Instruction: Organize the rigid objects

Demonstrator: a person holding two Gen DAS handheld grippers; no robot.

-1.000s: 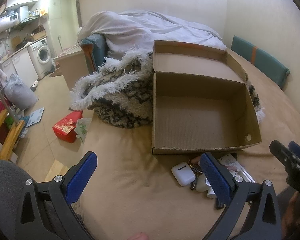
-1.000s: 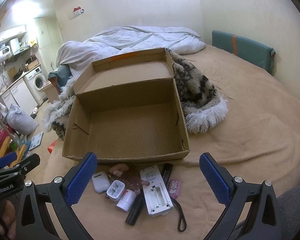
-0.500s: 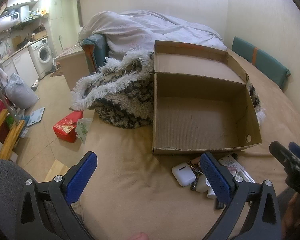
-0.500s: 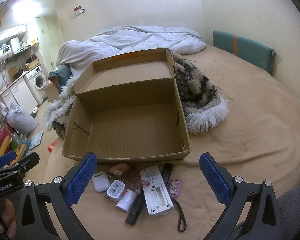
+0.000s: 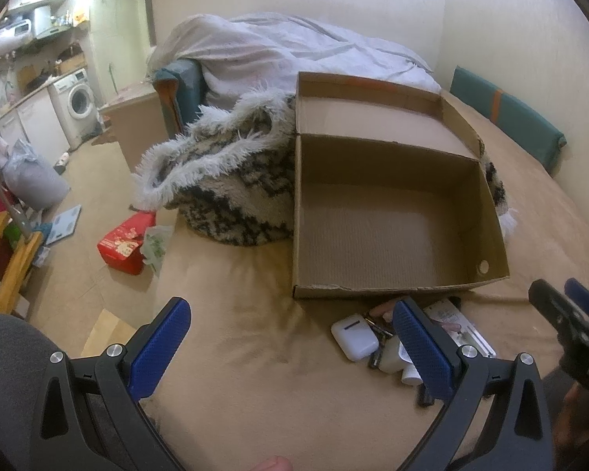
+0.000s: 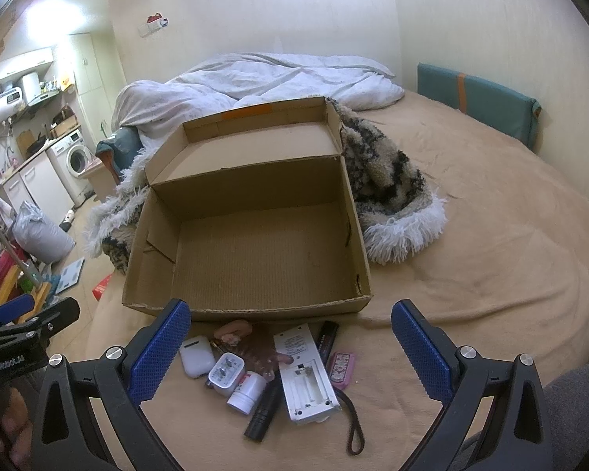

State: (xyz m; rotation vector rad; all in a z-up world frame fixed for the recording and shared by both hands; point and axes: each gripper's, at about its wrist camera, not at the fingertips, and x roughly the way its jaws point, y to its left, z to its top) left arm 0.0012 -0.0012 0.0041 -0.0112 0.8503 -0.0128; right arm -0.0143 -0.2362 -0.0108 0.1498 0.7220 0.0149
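An empty open cardboard box [image 6: 255,251] [image 5: 385,227] sits on the tan bed. In front of its near wall lies a small pile: a white earbud case [image 6: 194,355] [image 5: 353,336], a white charger plug [image 6: 225,375], a small white bottle [image 6: 246,392], a white remote [image 6: 304,376] lying back-up with its battery bay bare, a black flashlight [image 6: 265,412], a black marker [image 6: 328,337] and a pink case [image 6: 341,369]. My right gripper [image 6: 290,347] hovers open just above the pile. My left gripper [image 5: 290,343] is open over bare bed, left of the pile.
A shaggy black-and-white rug [image 6: 388,188] bunches behind the box, with a white duvet [image 6: 278,78] beyond. A teal cushion [image 6: 479,102] leans on the right wall. The bed edge drops at left to a floor with a red packet [image 5: 123,243].
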